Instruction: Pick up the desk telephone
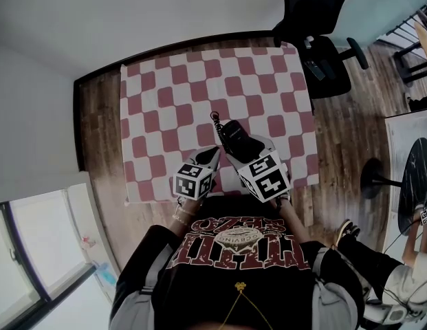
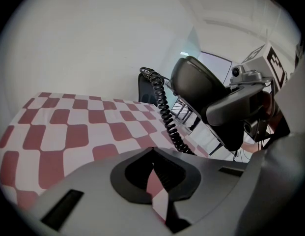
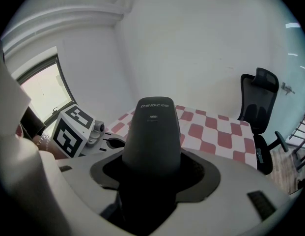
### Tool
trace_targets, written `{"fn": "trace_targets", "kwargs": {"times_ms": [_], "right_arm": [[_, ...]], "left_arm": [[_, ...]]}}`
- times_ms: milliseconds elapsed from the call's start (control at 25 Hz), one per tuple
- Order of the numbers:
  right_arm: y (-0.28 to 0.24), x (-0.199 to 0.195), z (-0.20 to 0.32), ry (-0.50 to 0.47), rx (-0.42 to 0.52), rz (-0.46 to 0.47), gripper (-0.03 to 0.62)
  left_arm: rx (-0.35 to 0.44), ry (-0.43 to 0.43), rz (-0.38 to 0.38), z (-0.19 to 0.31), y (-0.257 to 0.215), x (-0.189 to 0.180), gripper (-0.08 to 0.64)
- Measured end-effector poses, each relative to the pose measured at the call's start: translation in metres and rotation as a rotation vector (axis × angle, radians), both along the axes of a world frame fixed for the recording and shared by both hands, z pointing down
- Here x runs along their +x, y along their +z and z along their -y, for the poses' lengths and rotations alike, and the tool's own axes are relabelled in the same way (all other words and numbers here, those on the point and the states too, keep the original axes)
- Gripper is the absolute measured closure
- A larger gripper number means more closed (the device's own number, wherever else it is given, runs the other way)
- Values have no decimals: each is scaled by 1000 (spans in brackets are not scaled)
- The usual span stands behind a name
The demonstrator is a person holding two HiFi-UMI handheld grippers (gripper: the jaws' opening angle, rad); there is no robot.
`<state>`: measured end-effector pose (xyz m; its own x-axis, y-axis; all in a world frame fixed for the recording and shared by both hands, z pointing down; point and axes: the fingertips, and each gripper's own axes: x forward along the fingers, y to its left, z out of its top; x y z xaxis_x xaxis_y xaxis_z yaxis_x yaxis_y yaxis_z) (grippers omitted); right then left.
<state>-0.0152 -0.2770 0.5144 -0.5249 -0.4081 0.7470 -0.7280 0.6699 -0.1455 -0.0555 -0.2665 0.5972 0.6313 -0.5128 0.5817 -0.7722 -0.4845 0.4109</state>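
Desk telephone handset (image 1: pixel 235 135) was seen at lower centre of the head view, gripped by the right gripper (image 1: pixel 242 148) over the checkered counter (image 1: pixel 165 95), with the left gripper (image 1: pixel 213 158) just beside it.

In the left gripper view, the jaws were nearly together and empty. The handset and its coiled cord (image 2: pixel 164 109) were at upper right.

In the right gripper view, the jaws were clamped on the handset at centre.

A black top (image 1: pixel 230 280) printed with dark red lettering is worn, with grey sleeves (image 1: pixel 134 301). A thin gold chain (image 1: pixel 239 289) is worn at the neck, and a bracelet (image 1: pixel 180 218) at the left wrist.
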Motion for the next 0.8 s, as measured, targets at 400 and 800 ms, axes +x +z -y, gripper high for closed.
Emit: {"fn": "trace_targets", "kwargs": {"times_ms": [400,800], "right_arm": [[7,-1,-3,-9,-24,-6,301],[5,-2,-4,-15,-20,-7,301]], "left_arm": [[-9,5,0,-1,2,0,551],[-27,-2,-25,-2,4,1,551]]}}
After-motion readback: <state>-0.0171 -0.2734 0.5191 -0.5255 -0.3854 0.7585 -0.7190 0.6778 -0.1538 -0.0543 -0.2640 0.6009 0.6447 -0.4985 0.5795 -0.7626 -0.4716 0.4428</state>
